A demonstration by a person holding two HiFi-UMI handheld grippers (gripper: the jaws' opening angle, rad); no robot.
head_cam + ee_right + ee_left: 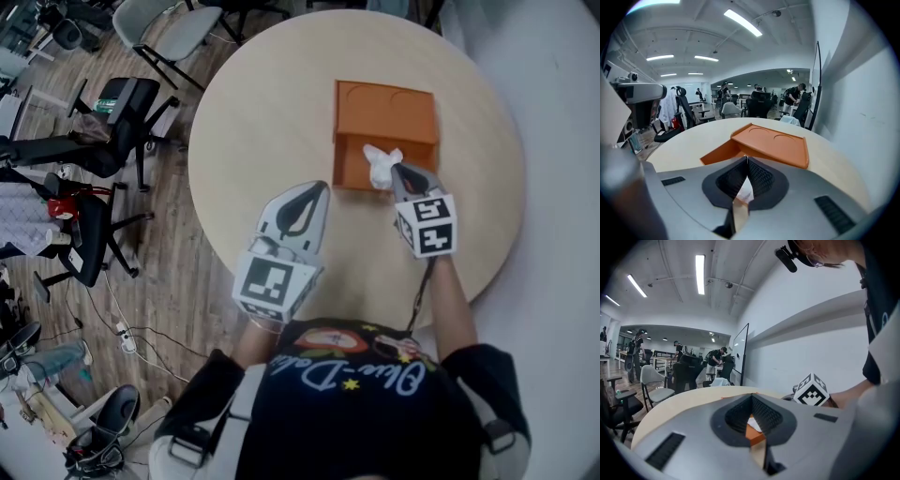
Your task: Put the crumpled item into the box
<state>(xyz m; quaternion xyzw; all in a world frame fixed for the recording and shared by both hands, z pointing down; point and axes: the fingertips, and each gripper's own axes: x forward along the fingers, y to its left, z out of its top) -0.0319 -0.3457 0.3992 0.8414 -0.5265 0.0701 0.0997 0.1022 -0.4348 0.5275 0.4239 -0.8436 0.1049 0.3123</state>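
Observation:
An orange box (384, 131) lies open on the round table (262, 112), its lid with two round dents folded back. The crumpled white item (381, 163) hangs over the box's open front part, pinched by my right gripper (397, 172). In the right gripper view the jaws (746, 160) are shut on the white item (743, 194), with the box (771, 143) just ahead. My left gripper (317, 190) is shut and empty, held over the table left of the box. Through its jaws (752, 398) a bit of the box (755, 437) shows.
The table's front edge (281, 300) is close to the person's body. Office chairs (112, 112) and cables stand on the wooden floor at the left. A white wall or floor area lies right of the table. People stand far off in the room (717, 357).

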